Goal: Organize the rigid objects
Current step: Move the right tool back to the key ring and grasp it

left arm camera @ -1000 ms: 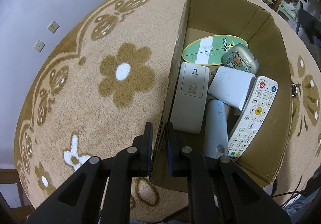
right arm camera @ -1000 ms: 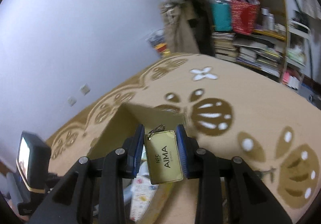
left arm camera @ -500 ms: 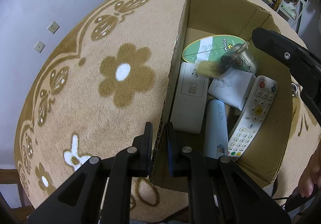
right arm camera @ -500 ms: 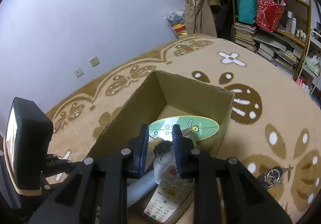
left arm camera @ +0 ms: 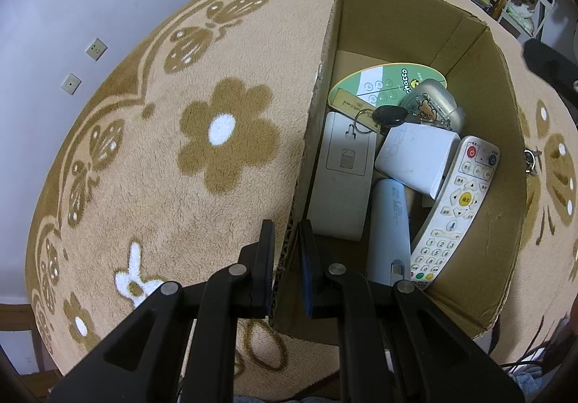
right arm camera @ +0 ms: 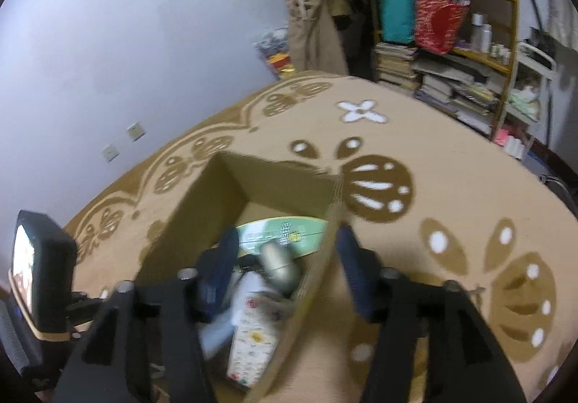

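cardboard box (left arm camera: 404, 23) | left tongs (left arm camera: 286, 269) clamp corrugated wall | right tongs (right arm camera: 285, 276) spread

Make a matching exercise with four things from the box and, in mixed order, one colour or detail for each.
Things:
1. remote control
2. oval card
3. key fob
4. tag

Details:
A. black
B. green and white
C. gold
D. white with a red button

Pairs: 1-D, 2-B, 3-A, 4-C
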`<state>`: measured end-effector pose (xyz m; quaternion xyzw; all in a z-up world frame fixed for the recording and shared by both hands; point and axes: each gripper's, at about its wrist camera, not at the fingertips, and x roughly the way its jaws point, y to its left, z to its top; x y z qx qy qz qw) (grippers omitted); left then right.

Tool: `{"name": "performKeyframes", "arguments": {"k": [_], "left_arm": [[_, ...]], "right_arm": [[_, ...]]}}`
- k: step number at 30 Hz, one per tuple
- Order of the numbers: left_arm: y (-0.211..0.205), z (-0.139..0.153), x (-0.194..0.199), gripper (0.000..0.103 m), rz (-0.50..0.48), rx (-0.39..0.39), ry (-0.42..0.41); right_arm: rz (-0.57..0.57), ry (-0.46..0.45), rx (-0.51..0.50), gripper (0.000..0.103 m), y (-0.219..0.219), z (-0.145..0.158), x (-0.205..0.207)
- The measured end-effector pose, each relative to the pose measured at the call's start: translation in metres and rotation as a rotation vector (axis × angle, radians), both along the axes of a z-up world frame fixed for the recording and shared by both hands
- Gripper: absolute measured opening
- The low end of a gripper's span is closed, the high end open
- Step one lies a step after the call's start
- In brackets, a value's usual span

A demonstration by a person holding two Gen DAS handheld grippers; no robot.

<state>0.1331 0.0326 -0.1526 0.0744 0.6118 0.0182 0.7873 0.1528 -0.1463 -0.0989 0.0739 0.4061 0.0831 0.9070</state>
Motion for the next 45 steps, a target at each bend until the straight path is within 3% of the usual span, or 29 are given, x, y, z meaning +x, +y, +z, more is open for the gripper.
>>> {"name": "performKeyframes", "arguments": {"k": [5, 8, 16, 25, 36, 45], "left_arm": [[0.000, 0.000, 0.000, 0.012, 0.000, 0.002, 0.001], [0.000, 0.000, 0.000, 0.012, 0.000, 0.001, 0.000], [0.000, 0.000, 0.001, 0.012, 0.002, 0.003, 0.000], [0.000, -0.001, 0.001, 0.012, 0.001, 0.007, -0.001], [-0.001, -0.001, 0.000, 0.012, -0.001, 0.010, 0.000], [0.000, -0.001, 0.000, 0.012, -0.001, 0.009, 0.000]], "right_arm": [[-0.075, 0.019, -0.058, 0.090, -0.026, -0.003, 0.002], [-0.123, 0.034, -0.083, 0.094, -0.043, -0.007, 0.002], [-0.237, 0.115, -0.131, 0.096, -0.083, -0.032, 0.004], [-0.297, 0.261, -0.086, 0.096, -0.111, -0.083, 0.009], [-0.307, 0.376, -0.091, 0.096, -0.108, -0.130, 0.012], [-0.364, 0.396, -0.152, 0.096, -0.102, -0.146, 0.015]]}}
